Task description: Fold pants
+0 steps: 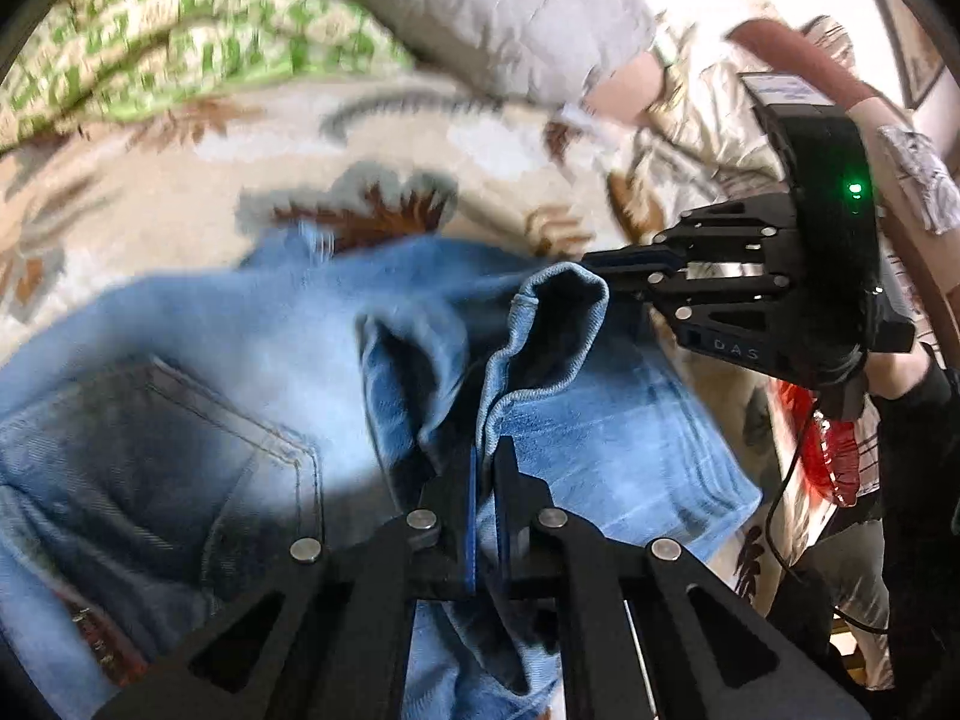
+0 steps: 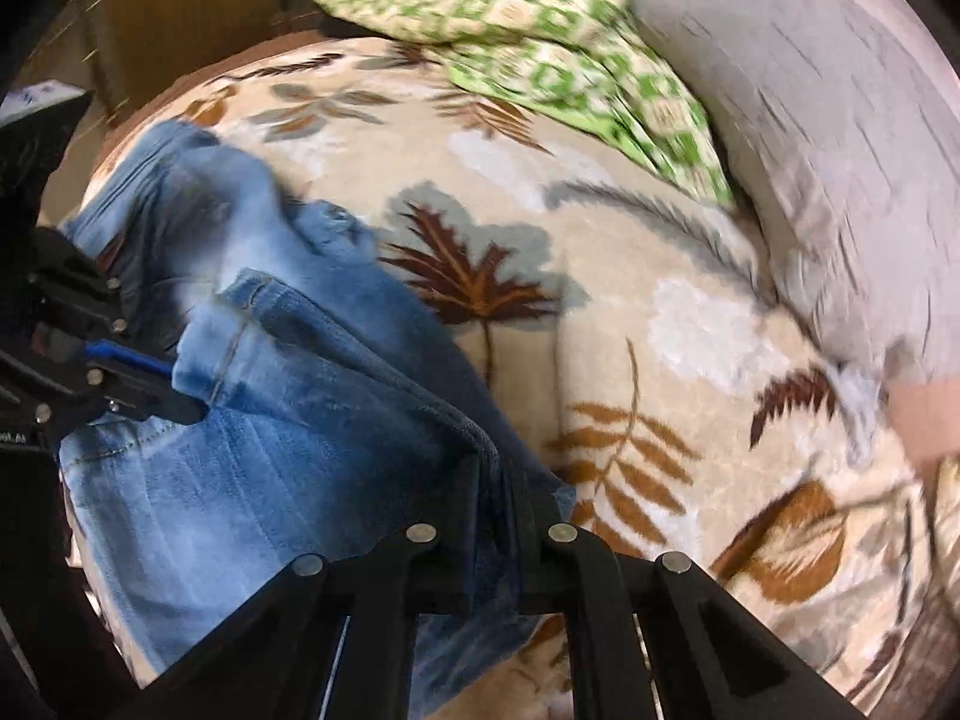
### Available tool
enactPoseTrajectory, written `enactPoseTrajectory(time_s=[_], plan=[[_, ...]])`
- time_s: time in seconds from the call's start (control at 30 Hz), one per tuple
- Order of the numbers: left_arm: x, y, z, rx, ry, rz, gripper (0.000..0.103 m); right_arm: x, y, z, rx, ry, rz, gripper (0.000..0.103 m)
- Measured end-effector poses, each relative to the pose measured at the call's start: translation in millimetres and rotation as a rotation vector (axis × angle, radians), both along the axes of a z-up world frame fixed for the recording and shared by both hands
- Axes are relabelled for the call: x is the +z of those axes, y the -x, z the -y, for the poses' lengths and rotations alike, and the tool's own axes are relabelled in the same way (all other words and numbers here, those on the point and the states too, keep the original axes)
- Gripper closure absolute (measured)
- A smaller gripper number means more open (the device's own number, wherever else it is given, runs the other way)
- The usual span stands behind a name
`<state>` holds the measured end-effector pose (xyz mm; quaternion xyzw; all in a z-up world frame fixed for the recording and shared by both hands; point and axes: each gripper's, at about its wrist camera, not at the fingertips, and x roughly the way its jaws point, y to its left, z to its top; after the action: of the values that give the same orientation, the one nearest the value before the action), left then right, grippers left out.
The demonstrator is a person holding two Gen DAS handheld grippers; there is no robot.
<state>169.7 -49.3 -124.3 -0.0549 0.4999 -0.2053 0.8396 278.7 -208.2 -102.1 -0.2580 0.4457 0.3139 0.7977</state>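
Observation:
Light blue jeans [image 1: 240, 348] lie bunched on a leaf-patterned bedspread [image 1: 150, 192], back pocket at lower left. My left gripper [image 1: 487, 450] is shut on a hemmed fold of the jeans. My right gripper [image 1: 600, 273] enters from the right and pinches the same raised hem. In the right wrist view the jeans [image 2: 270, 420] fill the lower left. My right gripper [image 2: 501, 468] is shut on a denim edge there, and my left gripper [image 2: 186, 405] grips the cuff at far left.
A green checked pillow [image 2: 540, 42] and a grey pillow [image 2: 828, 138] lie at the head of the bedspread [image 2: 660, 330]. A red patterned item [image 1: 822, 456] lies at the right edge of the bed.

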Motion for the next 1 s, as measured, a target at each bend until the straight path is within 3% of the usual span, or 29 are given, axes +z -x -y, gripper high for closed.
enactPoseTrajectory(time_s=[0.03,0.17,0.23,0.27,0.3,0.33,0.37,0.53,0.7,0.83,1.0], plan=[[-10.6,-2.4,2.0,-0.004,-0.019,-0.039,0.098,-6.8,-2.1,-1.2,-0.006,0.008,-0.016,0.096],[-14.7,-1.2,-0.1,0.006,-0.014,-0.033,0.095,-18.7,-5.3,-9.7,-0.020,0.030,-0.010,0.093],[-11.5,1.2,-3.1,0.009,-0.004,-0.025,0.083,-14.1,-4.1,-7.7,-0.034,0.034,-0.003,0.085],[-7.6,5.2,-5.2,0.012,0.000,-0.016,0.056,-12.0,-2.2,-5.7,-0.045,0.036,0.005,0.074],[-5.8,7.2,-6.6,0.013,0.003,-0.008,0.036,-7.3,0.9,-1.4,-0.067,0.043,0.022,0.065],[-1.7,11.2,-8.5,0.023,0.002,0.005,0.007,-4.5,3.4,1.3,-0.084,0.046,0.034,0.035],[3.4,17.6,-11.9,0.030,0.010,0.025,0.005,2.3,10.6,8.5,-0.108,0.026,0.066,0.023],[25.1,50.0,-34.0,0.062,-0.022,0.089,0.005,24.7,38.7,36.3,-0.172,-0.075,0.099,0.023],[46.7,87.9,-72.5,0.134,0.064,0.164,0.001,49.7,59.2,46.1,-0.193,-0.157,0.107,0.023],[54.1,120.8,-111.7,0.237,0.106,0.246,0.000,78.7,67.2,27.1,-0.179,-0.228,0.102,0.023],[39.7,152.8,-151.0,0.318,0.140,0.298,0.000,112.5,71.9,-38.4,-0.116,-0.249,0.096,0.023]])
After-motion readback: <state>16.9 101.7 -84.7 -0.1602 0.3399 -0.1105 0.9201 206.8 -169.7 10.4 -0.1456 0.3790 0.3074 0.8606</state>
